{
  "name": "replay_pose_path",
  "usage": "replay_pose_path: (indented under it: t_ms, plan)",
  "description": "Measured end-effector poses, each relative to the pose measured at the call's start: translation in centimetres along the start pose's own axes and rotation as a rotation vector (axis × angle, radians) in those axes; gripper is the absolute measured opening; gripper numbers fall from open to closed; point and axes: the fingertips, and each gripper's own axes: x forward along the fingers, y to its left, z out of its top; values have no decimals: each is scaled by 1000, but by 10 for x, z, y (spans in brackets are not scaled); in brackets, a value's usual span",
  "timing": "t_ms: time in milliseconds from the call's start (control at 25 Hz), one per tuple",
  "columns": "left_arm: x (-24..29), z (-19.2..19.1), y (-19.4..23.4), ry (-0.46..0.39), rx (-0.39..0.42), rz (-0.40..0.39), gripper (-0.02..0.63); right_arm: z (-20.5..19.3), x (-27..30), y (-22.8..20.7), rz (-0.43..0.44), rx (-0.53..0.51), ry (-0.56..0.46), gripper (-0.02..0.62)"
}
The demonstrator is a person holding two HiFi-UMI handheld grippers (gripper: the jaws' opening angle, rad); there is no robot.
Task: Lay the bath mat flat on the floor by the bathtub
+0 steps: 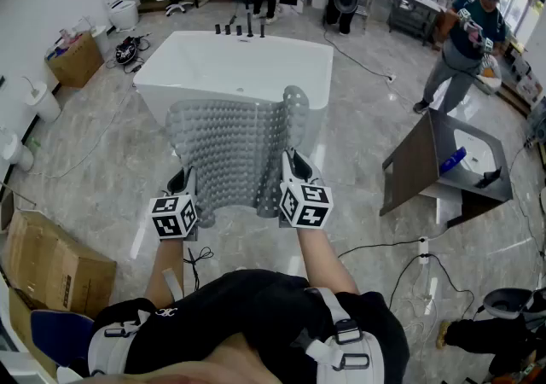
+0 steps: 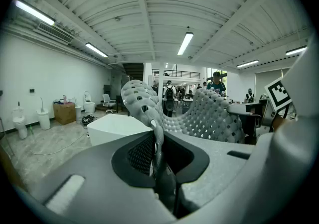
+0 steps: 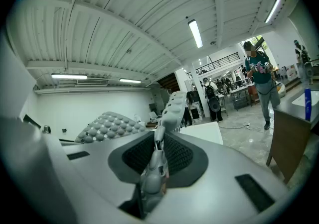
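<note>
A grey perforated bath mat (image 1: 232, 150) hangs in the air in front of the white bathtub (image 1: 232, 66), stretched between my two grippers. My left gripper (image 1: 184, 182) is shut on the mat's near left edge. My right gripper (image 1: 294, 166) is shut on the near right edge, where the mat curls upward. In the left gripper view the mat (image 2: 199, 116) rises out of the closed jaws and folds over. The right gripper view shows the mat's edge (image 3: 172, 111) pinched between the jaws, with its bumpy surface to the left.
A cardboard box (image 1: 51, 267) lies at the left. An open cabinet with a sink (image 1: 444, 169) stands at the right. A person (image 1: 465, 37) walks at the far right. Cables (image 1: 401, 258) trail over the marble floor. Toilets (image 1: 124, 11) stand near the left wall.
</note>
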Motion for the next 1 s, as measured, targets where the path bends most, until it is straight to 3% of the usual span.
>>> replay_pose_path:
  t_ms: [440, 1000]
  plan:
    - [3, -12, -21, 30, -15, -25, 43, -9, -9, -16, -16, 30, 37, 58]
    - [15, -18, 5, 40, -22, -65, 43, -26, 13, 3, -45, 22, 76, 58]
